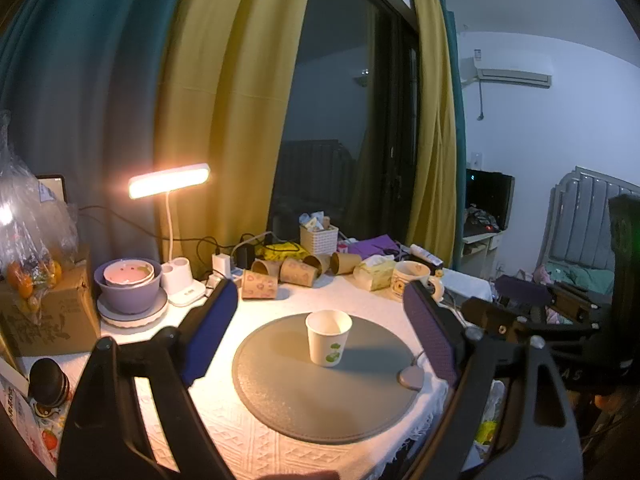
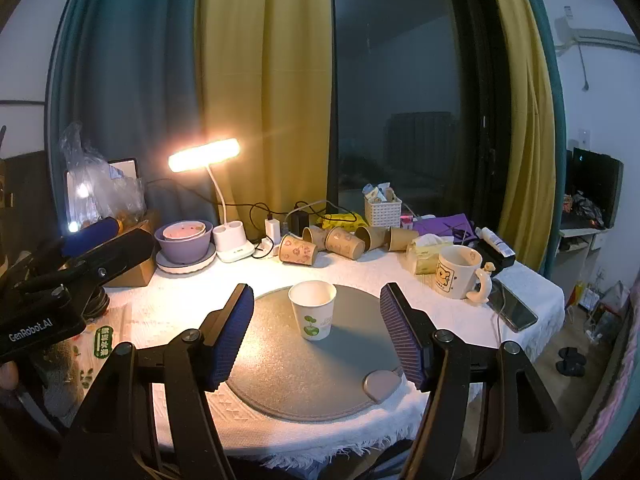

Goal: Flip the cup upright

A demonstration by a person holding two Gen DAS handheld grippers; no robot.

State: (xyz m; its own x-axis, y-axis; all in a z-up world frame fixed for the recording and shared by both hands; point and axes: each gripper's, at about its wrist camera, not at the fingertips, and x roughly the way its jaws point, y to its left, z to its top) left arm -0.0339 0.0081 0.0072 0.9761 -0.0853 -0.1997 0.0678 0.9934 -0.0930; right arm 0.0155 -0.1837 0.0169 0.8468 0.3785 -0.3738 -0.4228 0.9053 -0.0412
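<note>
A white paper cup [image 1: 329,337] with a green print stands upright, mouth up, on a round grey mat [image 1: 320,396] on the white tablecloth. My left gripper [image 1: 320,296] is open and empty, its blue pads wide apart, a little short of the cup. In the right wrist view the same cup [image 2: 313,309] stands on the mat [image 2: 304,376]. My right gripper [image 2: 316,300] is open and empty, with the cup seen between its fingers but beyond the tips. The left gripper's body [image 2: 76,264] shows at the left of that view.
Several brown paper cups [image 2: 320,244] lie on their sides at the back. A white mug [image 2: 458,270], a tissue pack [image 2: 426,256], a phone [image 2: 514,310], a lit desk lamp [image 2: 205,155], stacked purple bowls [image 2: 185,240] and a cardboard box [image 1: 52,316] ring the mat. The table's edge is near the front.
</note>
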